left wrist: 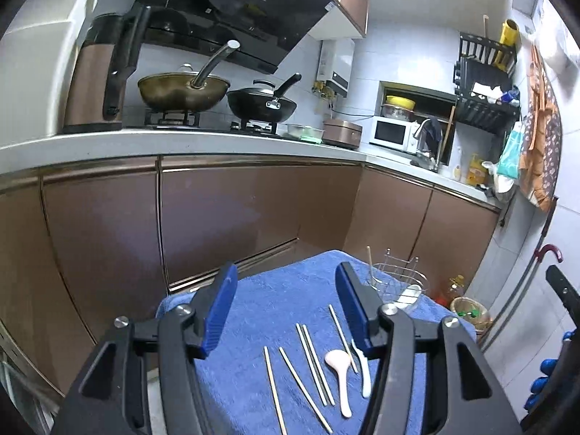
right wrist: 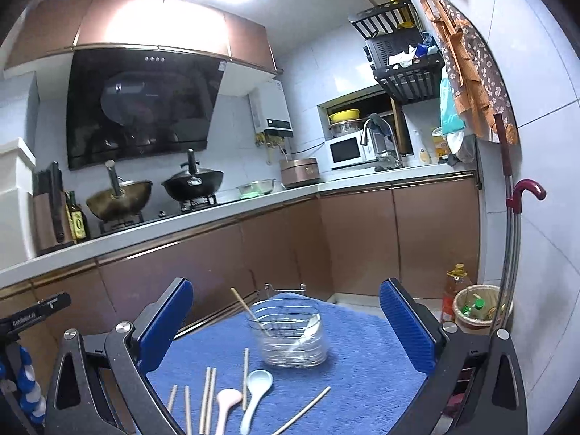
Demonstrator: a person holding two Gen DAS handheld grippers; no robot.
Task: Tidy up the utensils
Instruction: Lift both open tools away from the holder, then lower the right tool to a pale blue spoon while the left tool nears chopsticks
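A blue towel (left wrist: 275, 290) (right wrist: 362, 344) covers a small table. Several wooden chopsticks (left wrist: 315, 362) (right wrist: 208, 395), a pink spoon (left wrist: 339, 369) (right wrist: 226, 404) and a white spoon (left wrist: 363, 371) (right wrist: 255, 395) lie loose on it. A wire utensil holder (left wrist: 397, 284) (right wrist: 290, 333) stands at the far side with one chopstick and a white spoon in it. My left gripper (left wrist: 286, 286) is open and empty above the towel. My right gripper (right wrist: 286, 308) is open and empty, with the holder showing between its fingers.
Brown cabinet doors (left wrist: 224, 217) stand behind the table, under a counter with two woks (left wrist: 183, 90). A basket and an oil bottle (right wrist: 455, 290) sit on the floor at the right, by an umbrella (right wrist: 522, 195) against the wall.
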